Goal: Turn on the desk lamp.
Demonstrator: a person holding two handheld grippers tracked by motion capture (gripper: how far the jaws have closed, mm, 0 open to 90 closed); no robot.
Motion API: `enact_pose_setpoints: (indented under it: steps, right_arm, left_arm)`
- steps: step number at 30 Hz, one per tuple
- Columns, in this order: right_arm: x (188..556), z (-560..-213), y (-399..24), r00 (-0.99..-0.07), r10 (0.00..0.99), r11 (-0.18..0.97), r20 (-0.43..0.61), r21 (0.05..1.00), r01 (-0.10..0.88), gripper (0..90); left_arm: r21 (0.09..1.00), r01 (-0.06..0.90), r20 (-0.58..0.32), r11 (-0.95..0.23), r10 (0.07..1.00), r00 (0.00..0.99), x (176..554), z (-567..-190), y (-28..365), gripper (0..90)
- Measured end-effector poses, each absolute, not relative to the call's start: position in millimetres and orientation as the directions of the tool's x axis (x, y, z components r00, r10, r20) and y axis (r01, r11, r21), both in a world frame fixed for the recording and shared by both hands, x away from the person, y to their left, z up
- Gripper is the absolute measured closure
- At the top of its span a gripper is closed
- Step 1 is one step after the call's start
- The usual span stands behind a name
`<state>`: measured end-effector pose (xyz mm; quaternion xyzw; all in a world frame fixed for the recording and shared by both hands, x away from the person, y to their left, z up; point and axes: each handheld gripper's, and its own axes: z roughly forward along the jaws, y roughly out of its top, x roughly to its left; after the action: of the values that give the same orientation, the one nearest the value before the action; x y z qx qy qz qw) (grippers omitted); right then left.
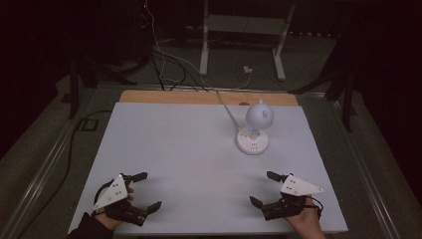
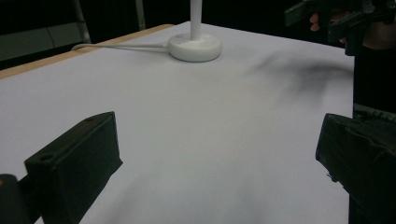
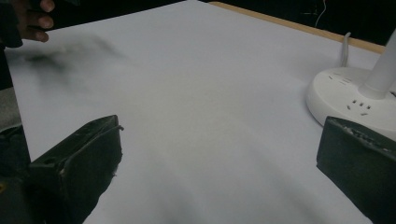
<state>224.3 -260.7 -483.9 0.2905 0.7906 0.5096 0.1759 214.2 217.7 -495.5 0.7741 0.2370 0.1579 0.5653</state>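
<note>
White lamp [image 1: 254, 129] is standing untouched toward the table's [image 1: 164, 149] far right; left gripper [image 1: 147, 190] and right gripper [image 1: 262, 187] are resting near, jaws apart, nothing begun.

On the one white table [image 1: 164, 149] stand one white lamp [image 1: 255, 130] and two tongs: left [image 1: 148, 190], right [image 1: 263, 188].
</note>
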Motion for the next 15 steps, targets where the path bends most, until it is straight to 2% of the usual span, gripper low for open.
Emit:
enact_pose_setpoints:
  steps: [15]
  right_arm:
    - [234, -469, -257, -0.772, 0.635, 0.296, 0.021, 0.917, 0.268, 0.0]
  left_arm:
    - [0.952, 0.191, -0.031, -0.241, 0.544, 0.839, 215, -495, 218, 0.4]
